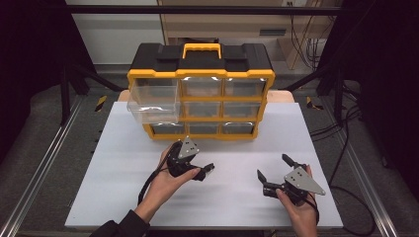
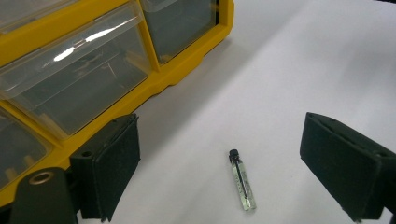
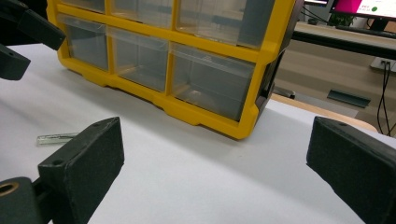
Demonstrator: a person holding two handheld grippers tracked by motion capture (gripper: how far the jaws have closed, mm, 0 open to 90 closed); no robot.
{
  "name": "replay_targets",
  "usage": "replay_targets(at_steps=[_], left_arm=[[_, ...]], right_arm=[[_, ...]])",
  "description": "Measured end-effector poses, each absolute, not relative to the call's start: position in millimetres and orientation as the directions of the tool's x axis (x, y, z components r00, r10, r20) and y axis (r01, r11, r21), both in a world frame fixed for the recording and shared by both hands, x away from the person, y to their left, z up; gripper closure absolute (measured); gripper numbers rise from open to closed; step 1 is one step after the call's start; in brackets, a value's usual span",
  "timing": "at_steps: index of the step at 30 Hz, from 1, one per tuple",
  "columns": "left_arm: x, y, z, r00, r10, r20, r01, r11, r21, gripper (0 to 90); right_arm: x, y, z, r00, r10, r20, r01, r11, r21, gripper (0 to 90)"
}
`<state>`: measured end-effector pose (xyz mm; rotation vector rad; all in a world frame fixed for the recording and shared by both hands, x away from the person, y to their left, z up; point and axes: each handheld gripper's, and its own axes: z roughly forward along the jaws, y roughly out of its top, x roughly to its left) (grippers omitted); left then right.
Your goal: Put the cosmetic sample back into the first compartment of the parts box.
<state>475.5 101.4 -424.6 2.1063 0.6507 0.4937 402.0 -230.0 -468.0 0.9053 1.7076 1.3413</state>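
Note:
A small clear glass vial [image 2: 243, 186] with a black cap lies flat on the white table [image 1: 123, 187]. My left gripper [image 2: 226, 154] hovers over it, open, with the vial on the table between the two wide-apart jaws and touching neither. In the high view the left gripper [image 1: 197, 165] sits just in front of the yellow and black drawer organizer [image 1: 200, 94]. My right gripper [image 1: 275, 168] rests open and empty at the table's right. From the right gripper view the vial [image 3: 56, 138] lies at the left, below the left gripper's fingers [image 3: 32, 28].
The organizer's top-left clear drawer [image 1: 152, 101] is pulled out over the table; the other drawers [image 3: 212, 88] are pushed in. Black frame bars [image 1: 69, 89] and cables [image 1: 346, 128] flank the table, and open white surface lies in front of both hands.

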Motion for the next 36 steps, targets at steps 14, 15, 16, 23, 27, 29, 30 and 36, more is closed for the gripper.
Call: replay_targets(at_steps=[14,15,16,23,27,29,30,36], left_arm=[[470.6,85.5,-436.1,0.806,0.583,0.101,0.288,-0.535,0.795,12.8],[470.4,84.9,-436.6,0.805,0.585,0.099,0.294,-0.538,0.79,13.5],[469.9,84.4,-436.9,0.803,0.588,0.098,0.299,-0.539,0.787,14.7],[465.6,82.3,-440.4,0.793,0.601,0.104,0.308,-0.542,0.782,23.0],[464.6,83.7,-447.0,0.779,0.623,0.078,0.341,-0.524,0.78,26.5],[465.0,84.1,-449.3,0.773,0.629,0.078,0.351,-0.526,0.774,30.3],[465.7,84.5,-449.7,0.769,0.634,0.077,0.354,-0.524,0.775,32.1],[469.3,84.5,-451.9,0.758,0.649,0.062,0.382,-0.518,0.765,45.9]], right_arm=[[401.3,-230.1,-467.8,-0.451,0.882,-0.137,0.073,0.19,0.979,3.9],[401.2,-229.9,-467.7,-0.452,0.881,-0.139,0.072,0.191,0.979,3.9],[401.0,-229.6,-467.7,-0.452,0.881,-0.141,0.071,0.193,0.979,3.6],[400.4,-228.9,-466.0,-0.45,0.885,-0.123,0.063,0.169,0.984,3.7],[400.3,-228.1,-466.2,-0.452,0.883,-0.124,0.064,0.171,0.983,4.1],[399.9,-227.7,-465.5,-0.45,0.884,-0.126,0.06,0.171,0.983,4.2],[399.4,-227.4,-465.2,-0.45,0.884,-0.127,0.06,0.171,0.983,4.2],[399.3,-226.8,-465.1,-0.45,0.883,-0.131,0.06,0.176,0.983,4.2]])
